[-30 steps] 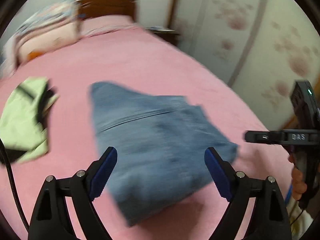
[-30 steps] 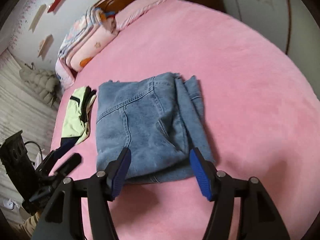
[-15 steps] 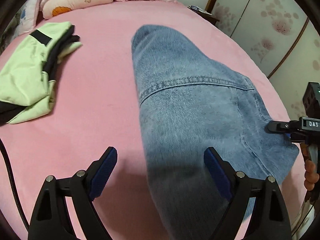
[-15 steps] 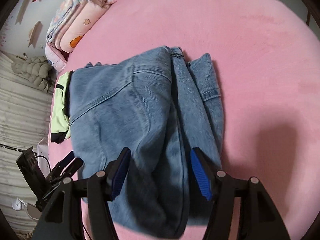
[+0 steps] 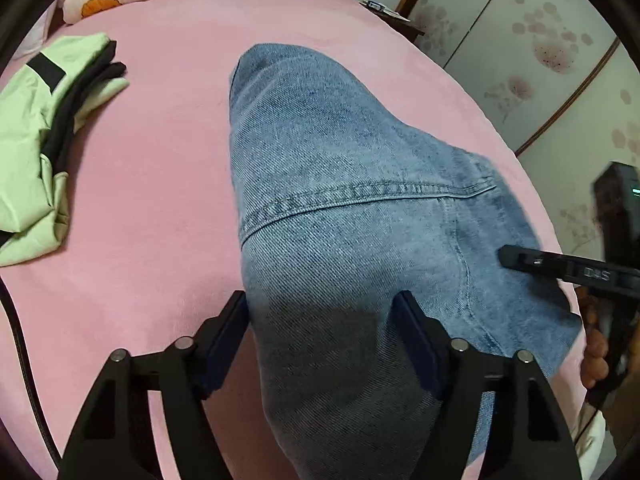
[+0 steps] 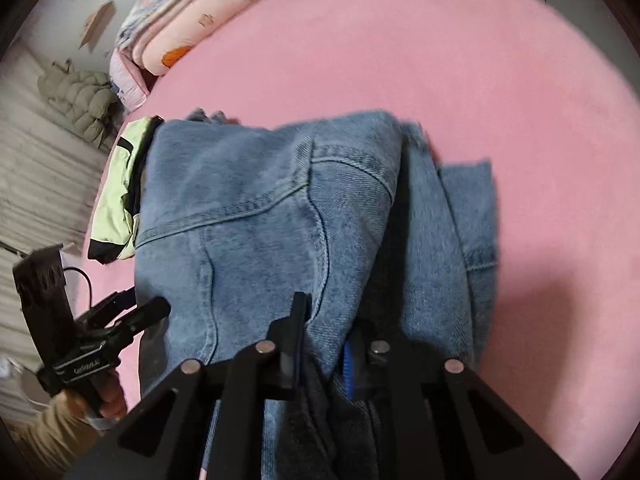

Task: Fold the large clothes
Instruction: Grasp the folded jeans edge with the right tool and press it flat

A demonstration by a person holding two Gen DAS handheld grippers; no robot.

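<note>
Folded blue jeans (image 5: 340,208) lie on the pink bed (image 5: 152,184). My left gripper (image 5: 320,328) straddles their near edge with denim between the half-closed jaws, which do not pinch it. My right gripper (image 6: 324,332) is shut on the near edge of the jeans (image 6: 260,216), denim bunched between its pads. The right gripper also shows at the right of the left wrist view (image 5: 560,268); the left one shows at lower left of the right wrist view (image 6: 120,320).
A folded light-green and black garment (image 5: 40,140) lies left of the jeans, also in the right wrist view (image 6: 120,184). Pillows (image 6: 180,44) lie at the head of the bed. Floral wardrobe doors (image 5: 540,60) stand at the right. A padded coat (image 6: 76,100) is off the bed.
Both grippers have moved down onto the near edge of the jeans. The right jaws have shut on the denim; the left jaws have narrowed around it.
</note>
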